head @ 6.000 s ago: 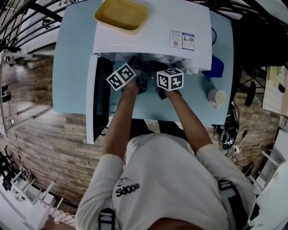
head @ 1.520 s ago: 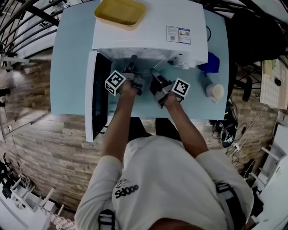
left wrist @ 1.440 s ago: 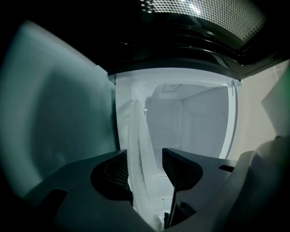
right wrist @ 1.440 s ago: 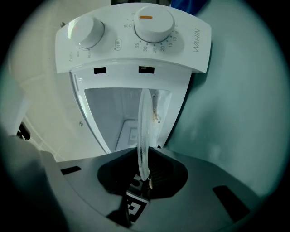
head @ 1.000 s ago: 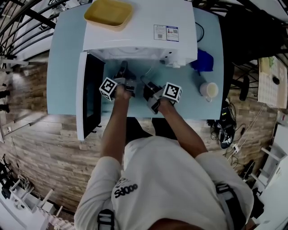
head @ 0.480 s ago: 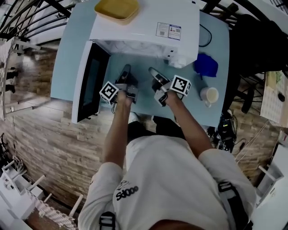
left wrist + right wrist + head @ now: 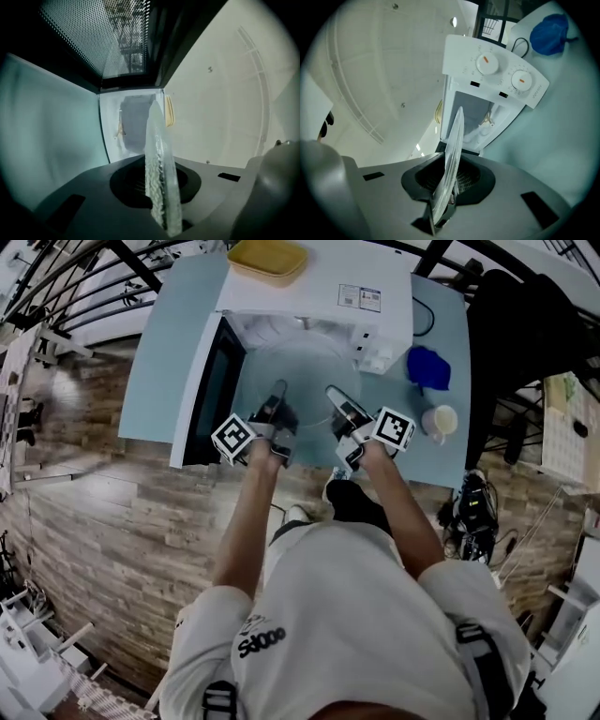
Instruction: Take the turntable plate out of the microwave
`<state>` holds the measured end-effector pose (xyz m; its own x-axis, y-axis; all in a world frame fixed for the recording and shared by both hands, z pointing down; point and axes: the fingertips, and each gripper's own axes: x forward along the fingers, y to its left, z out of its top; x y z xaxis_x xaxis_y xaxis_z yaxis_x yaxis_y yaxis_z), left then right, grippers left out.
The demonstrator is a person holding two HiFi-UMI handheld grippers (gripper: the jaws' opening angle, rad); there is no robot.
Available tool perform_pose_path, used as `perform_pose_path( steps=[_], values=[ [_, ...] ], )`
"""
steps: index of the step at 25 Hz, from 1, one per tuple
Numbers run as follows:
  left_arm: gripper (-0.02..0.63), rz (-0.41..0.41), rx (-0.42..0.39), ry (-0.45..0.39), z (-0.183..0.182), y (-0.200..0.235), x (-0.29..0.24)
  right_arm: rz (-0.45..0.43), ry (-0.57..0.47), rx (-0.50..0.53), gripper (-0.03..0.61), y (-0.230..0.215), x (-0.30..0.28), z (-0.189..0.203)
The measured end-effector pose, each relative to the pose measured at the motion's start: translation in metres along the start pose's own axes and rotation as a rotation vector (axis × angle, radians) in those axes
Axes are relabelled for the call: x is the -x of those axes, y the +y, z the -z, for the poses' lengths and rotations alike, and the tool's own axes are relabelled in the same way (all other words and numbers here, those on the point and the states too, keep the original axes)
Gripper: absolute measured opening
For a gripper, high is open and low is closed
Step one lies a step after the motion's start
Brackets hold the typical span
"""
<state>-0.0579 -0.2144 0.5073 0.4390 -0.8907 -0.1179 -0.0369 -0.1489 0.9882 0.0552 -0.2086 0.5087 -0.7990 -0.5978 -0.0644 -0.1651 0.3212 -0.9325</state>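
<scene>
Your turntable plate (image 7: 296,369), clear ripple-textured glass, spans edge to edge between both tools. Your left gripper (image 7: 278,396) clamps its rim, jaws nearly together. Your right gripper (image 7: 335,397) has just closed tighter on the opposite rim.

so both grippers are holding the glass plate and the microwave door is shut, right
Not quite: the microwave door stands open, as the head view shows. The rest holds: the left gripper and the right gripper are both shut on the glass plate.

One microwave (image 7: 323,298), apparently one glass plate (image 7: 296,367).
</scene>
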Motion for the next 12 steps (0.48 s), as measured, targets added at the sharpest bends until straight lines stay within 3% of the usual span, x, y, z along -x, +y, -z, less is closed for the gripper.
perform_pose_path(
  steps=[12],
  values=[
    [0.043, 0.167, -0.129, 0.069, 0.039, -0.126, 0.082, -0.074, -0.072, 0.138, 0.048, 0.127, 0.058, 0.049]
  ],
)
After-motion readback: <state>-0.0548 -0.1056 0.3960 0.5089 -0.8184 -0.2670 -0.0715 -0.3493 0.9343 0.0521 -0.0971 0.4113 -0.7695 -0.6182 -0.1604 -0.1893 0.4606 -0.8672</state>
